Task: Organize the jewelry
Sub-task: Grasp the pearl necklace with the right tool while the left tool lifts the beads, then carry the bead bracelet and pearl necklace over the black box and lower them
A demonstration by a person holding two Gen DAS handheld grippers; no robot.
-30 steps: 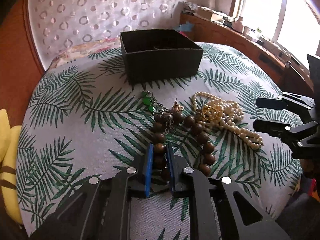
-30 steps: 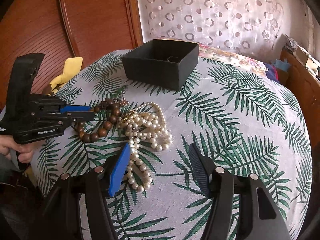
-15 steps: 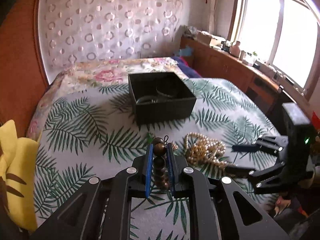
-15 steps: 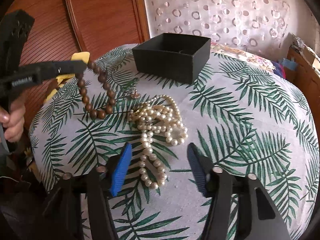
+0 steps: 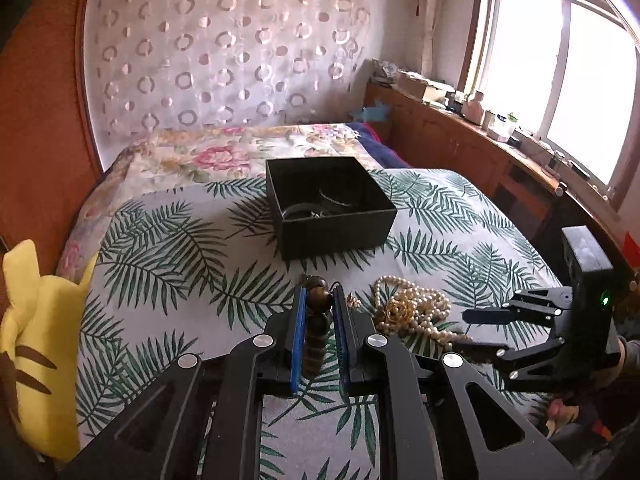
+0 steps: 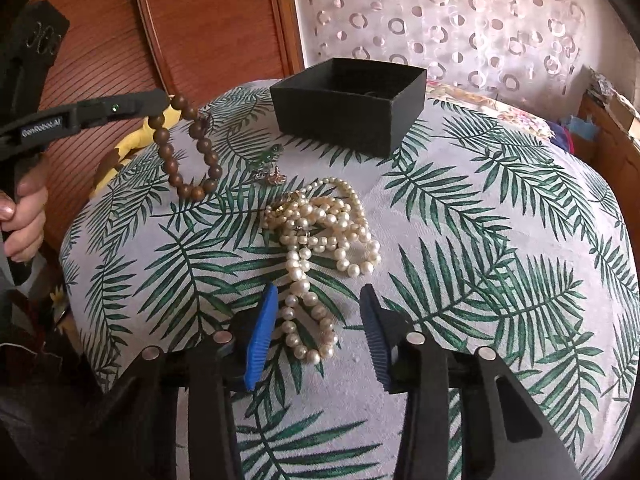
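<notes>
Jewelry sorting on a palm-leaf bedspread [image 6: 500,240]: the left hand-held gripper [image 5: 319,312] is clamped on one wooden bead bracelet [image 6: 188,152], which hangs in a loose loop clear of the bed, short of the single black box [image 5: 332,208] that already shows a few pieces inside (too dim to count). The right hand-held gripper [image 6: 318,332] stands wide apart and holds nothing, its blue pads either side of the trailing end of the pearl strands [image 6: 324,232], which lie in one tangled heap on the spread; how many separate strands it makes cannot be told. Near the heap lies one small green-stoned piece [image 6: 270,160] with a little metal charm beside it. The bracelet looks light, its beads hard and smooth, so a pinch across a single bead, as now, seems the sure hold, and it will likely swing on the way to the box. The pearls appear limp and slippery, liable to slide and snag on one another; taking several strands together near the middle of the heap should serve better than the loose tail
</notes>
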